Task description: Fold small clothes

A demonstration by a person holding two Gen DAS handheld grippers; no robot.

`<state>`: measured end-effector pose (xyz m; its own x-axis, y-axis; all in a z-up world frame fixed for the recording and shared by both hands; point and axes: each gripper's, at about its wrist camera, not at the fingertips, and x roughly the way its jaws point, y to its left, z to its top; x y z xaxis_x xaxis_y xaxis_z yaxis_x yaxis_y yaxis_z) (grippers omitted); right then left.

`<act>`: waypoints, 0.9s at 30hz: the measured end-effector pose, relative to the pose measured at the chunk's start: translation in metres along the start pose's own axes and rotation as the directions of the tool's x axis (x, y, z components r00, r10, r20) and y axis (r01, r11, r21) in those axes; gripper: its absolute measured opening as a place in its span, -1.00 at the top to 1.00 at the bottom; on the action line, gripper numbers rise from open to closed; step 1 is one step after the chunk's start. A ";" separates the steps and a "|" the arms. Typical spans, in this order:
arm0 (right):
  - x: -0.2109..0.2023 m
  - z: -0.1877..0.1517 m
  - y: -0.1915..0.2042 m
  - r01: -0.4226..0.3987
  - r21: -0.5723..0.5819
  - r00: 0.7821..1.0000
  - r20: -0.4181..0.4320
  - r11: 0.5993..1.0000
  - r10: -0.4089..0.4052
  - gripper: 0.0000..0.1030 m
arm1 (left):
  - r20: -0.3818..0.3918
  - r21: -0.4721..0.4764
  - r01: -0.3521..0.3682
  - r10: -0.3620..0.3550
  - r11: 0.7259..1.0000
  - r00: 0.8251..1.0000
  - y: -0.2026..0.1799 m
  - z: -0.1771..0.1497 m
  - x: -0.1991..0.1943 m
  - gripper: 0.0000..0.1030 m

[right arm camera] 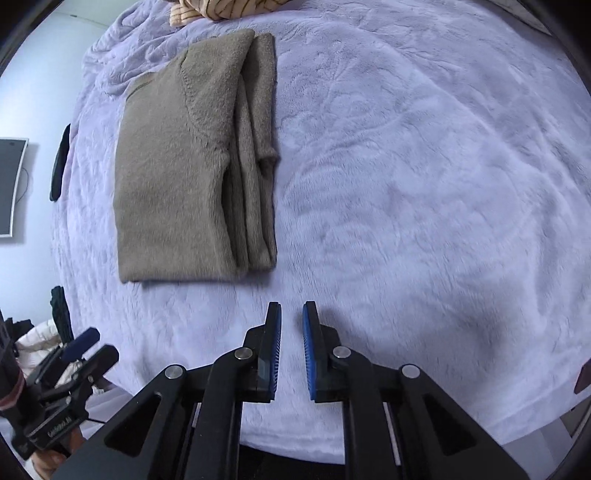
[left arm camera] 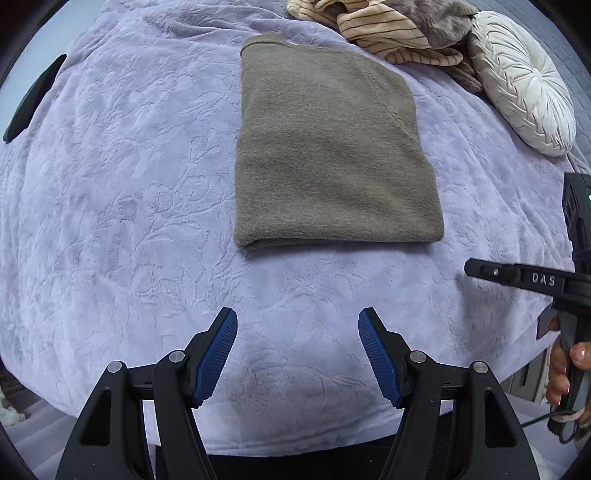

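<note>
A taupe knit sweater (left arm camera: 332, 155) lies folded into a neat rectangle on the lavender bedspread (left arm camera: 110, 184). In the right wrist view the sweater (right arm camera: 177, 177) shows its stacked folded layers along its right edge. My left gripper (left arm camera: 298, 325) is open and empty, hovering over the blanket just short of the sweater's near edge. My right gripper (right arm camera: 291, 317) has its jaws nearly together with a narrow gap, empty, over bare blanket to the right of the sweater's near corner. The right gripper also shows in the left wrist view (left arm camera: 517, 275).
A striped beige garment (left arm camera: 388, 33) and a grey fuzzy cloth (left arm camera: 436, 18) lie piled at the far edge. A round white pleated cushion (left arm camera: 524, 85) sits at the far right. A dark item (left arm camera: 33, 99) lies at the bed's left edge. A monitor (right arm camera: 11, 184) hangs on the left wall.
</note>
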<state>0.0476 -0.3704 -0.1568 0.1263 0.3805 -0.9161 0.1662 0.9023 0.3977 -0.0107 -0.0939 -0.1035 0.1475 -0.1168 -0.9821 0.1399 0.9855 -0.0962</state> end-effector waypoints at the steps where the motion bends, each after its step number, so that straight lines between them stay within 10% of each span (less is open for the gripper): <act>1: -0.002 -0.004 -0.002 -0.005 0.003 1.000 -0.006 1.000 0.005 0.71 | 0.001 -0.003 0.000 0.000 1.000 1.000 -0.001 0.000 -0.001 -0.35; 13: -0.006 -0.025 0.000 -0.031 0.013 0.998 -0.046 0.999 0.032 -0.03 | 0.022 -0.010 -0.044 0.044 0.999 0.999 -0.008 0.000 -0.010 -0.35; 20: -0.004 -0.018 0.010 -0.033 -0.023 0.998 -0.059 0.999 0.032 -0.14 | 0.033 -0.010 -0.066 0.066 0.998 0.997 -0.010 0.001 -0.011 -0.36; 22: -0.003 -0.017 0.013 -0.032 -0.029 0.998 -0.061 0.999 0.030 -0.23 | 0.034 -0.022 -0.071 0.072 0.997 0.997 -0.008 0.002 -0.011 -1.00; 27: -0.003 -0.013 0.016 -0.030 -0.042 0.997 -0.065 0.999 0.027 -0.40 | 0.017 -0.036 -0.069 0.070 0.997 0.997 -0.006 0.002 -0.006 -1.00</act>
<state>0.0376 -0.3545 -0.1480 0.0667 0.4174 -0.9063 0.1208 0.8982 0.4226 -0.0108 -0.0993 -0.0966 0.1739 -0.0500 -0.9835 0.0937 0.9950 -0.0340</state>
